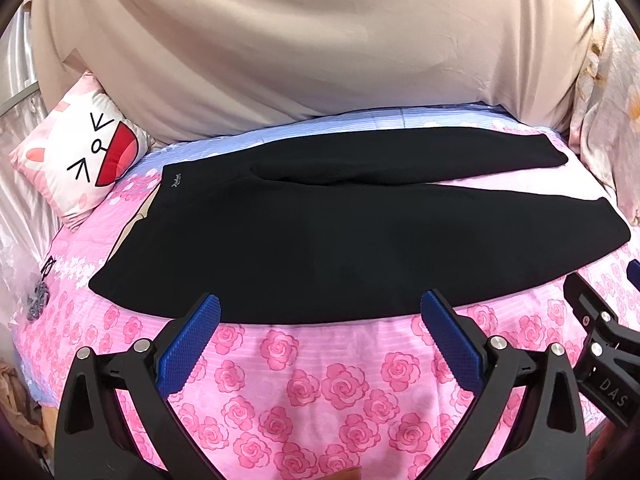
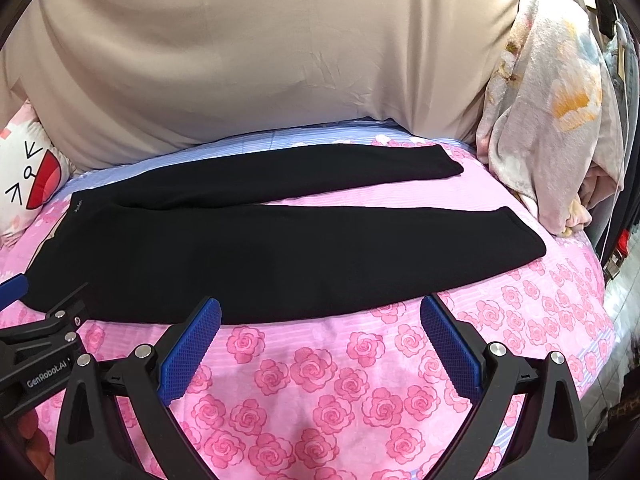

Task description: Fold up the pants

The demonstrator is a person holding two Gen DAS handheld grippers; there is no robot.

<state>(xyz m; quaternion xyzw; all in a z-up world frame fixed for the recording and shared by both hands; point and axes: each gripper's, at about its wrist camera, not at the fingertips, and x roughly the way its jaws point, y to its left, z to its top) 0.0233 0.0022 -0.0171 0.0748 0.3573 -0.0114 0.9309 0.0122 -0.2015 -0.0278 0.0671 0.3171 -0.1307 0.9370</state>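
Black pants (image 1: 340,236) lie flat on a pink rose-print bedsheet (image 1: 304,392), waistband to the left, both legs spread apart to the right. They also show in the right wrist view (image 2: 280,248). My left gripper (image 1: 320,308) is open and empty, its blue pads at the pants' near edge, toward the waist end. My right gripper (image 2: 320,308) is open and empty at the near edge of the near leg. The right gripper shows at the right edge of the left wrist view (image 1: 600,320); the left gripper shows at the left of the right wrist view (image 2: 36,320).
A cartoon cat pillow (image 1: 84,152) lies at the left by the waistband. A beige sheet (image 1: 312,44) hangs behind the bed. A floral blanket (image 2: 548,120) is heaped at the right past the leg ends. The bed edge drops off at the right (image 2: 600,280).
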